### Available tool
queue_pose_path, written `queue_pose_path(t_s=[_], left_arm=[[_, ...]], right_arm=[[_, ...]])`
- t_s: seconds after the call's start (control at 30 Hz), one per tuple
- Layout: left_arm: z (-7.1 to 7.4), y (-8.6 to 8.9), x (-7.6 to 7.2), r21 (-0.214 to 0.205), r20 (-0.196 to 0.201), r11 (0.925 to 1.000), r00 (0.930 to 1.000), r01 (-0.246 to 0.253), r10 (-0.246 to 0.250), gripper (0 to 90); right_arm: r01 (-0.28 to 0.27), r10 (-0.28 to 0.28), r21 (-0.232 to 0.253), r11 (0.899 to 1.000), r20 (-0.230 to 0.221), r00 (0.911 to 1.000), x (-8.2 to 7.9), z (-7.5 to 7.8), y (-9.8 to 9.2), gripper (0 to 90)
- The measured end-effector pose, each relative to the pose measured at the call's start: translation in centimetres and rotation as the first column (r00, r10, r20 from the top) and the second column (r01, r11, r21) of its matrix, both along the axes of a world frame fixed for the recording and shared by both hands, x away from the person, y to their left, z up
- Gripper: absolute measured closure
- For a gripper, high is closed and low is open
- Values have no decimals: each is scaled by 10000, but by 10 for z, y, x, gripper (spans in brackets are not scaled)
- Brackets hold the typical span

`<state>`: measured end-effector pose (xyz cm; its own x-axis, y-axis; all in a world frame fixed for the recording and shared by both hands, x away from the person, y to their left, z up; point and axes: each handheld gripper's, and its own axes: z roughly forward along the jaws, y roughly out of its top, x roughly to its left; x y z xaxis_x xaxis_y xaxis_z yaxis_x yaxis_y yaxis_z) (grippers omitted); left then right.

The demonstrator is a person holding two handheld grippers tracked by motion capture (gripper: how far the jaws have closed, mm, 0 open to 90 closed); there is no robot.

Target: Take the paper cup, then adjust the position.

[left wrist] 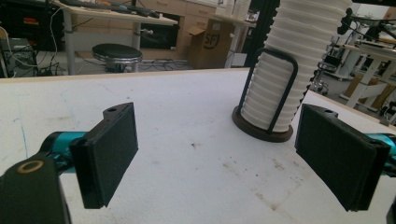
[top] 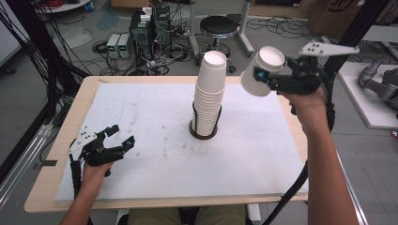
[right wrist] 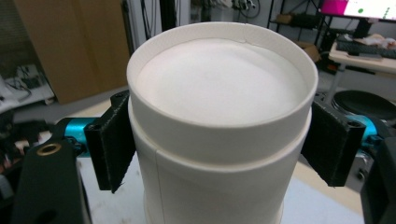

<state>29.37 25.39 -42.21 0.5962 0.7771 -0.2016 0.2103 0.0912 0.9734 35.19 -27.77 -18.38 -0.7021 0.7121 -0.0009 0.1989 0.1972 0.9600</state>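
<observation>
Cup (top: 259, 69), white paper, sits upside down between the jaws of the right gripper (top: 261, 76), its flat bottom facing up and its wall pressed on both sides by the black pads. In the right gripper view the cup (right wrist: 219, 135) stands straight ahead of the camera, a pad touching it at left and at right just below the raised bottom rim. The gripper is held in the air, to the right of the stack (top: 209, 93) and about level with its top, well above the table (top: 155, 126). The stack is a tall column of the same white cups, also upside down, standing in a dark round holder (top: 203, 131) with a thin wire hoop near the middle of the white mat. The left gripper (top: 120, 135) rests low near the table's near left edge, jaws fairly wide apart with nothing between them; in the left gripper view the stack (left wrist: 289, 70) and its holder (left wrist: 261, 130) lie ahead, beyond the jaw tips and toward the right-hand pad (left wrist: 338, 161), well apart from both. Judging by this, one cup is in hand and apart from the stack, but whether it is coming off or going on cannot be told; either way the rest of the cups are in the holder and the held cup is not yet set down anywhere.
</observation>
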Motion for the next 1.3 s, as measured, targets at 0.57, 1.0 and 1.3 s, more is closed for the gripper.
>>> queue_pose_path(t_s=[0.57,1.0,1.3], left_arm=[[0,-4,1,95,79,9999,10000,47,-48,132],[2,-15,1,870,516,9955,9978,368,-414,131],[3,-26,0,952,223,9862,9902,1352,-1379,128]], right_arm=[[-333,302,-288,9990,-1020,9943,-34,-135,-5,207],[-813,771,-345,9961,-1108,9908,-37,-150,4,207],[-1204,1147,-394,9919,-1236,9857,-38,-152,12,207]])
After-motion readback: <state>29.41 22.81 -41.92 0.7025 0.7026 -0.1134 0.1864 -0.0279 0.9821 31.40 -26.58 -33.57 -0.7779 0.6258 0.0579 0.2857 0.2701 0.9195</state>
